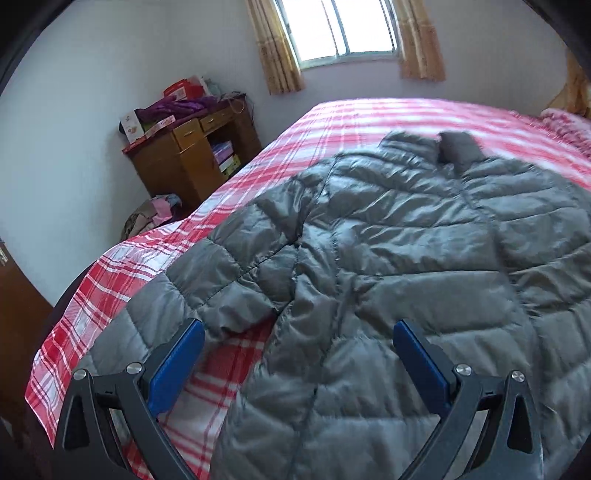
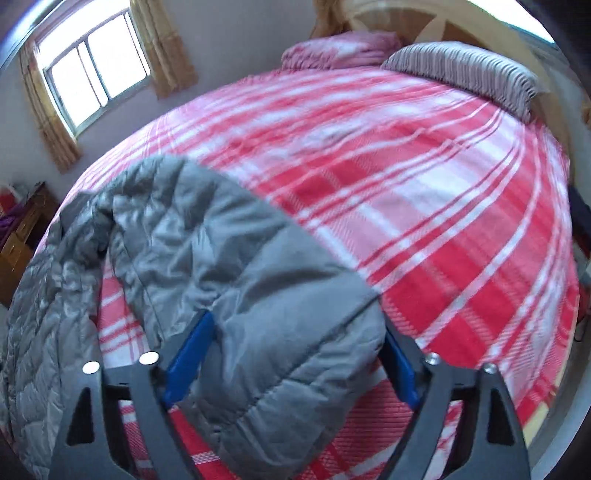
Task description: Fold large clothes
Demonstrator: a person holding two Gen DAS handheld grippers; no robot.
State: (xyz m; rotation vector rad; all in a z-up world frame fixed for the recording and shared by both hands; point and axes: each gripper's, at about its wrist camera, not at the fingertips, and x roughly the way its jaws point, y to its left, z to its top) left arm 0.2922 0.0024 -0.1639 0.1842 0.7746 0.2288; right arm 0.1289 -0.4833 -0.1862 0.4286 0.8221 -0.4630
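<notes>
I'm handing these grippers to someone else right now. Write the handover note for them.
Left gripper: open, holding nothing, poised over the lower edge of the grey puffer jacket near its left sleeve.
Right gripper: jaws wide, straddling the right sleeve; the sleeve end sits between the fingers, not pinched.
Jacket: spread front-up on the red plaid bed, collar toward the window, both sleeves angled out.
Done: jacket laid out; no fold visible yet.
Left: probably close on the right sleeve and fold it across the body, do the same with the left sleeve, then fold the body.
</notes>
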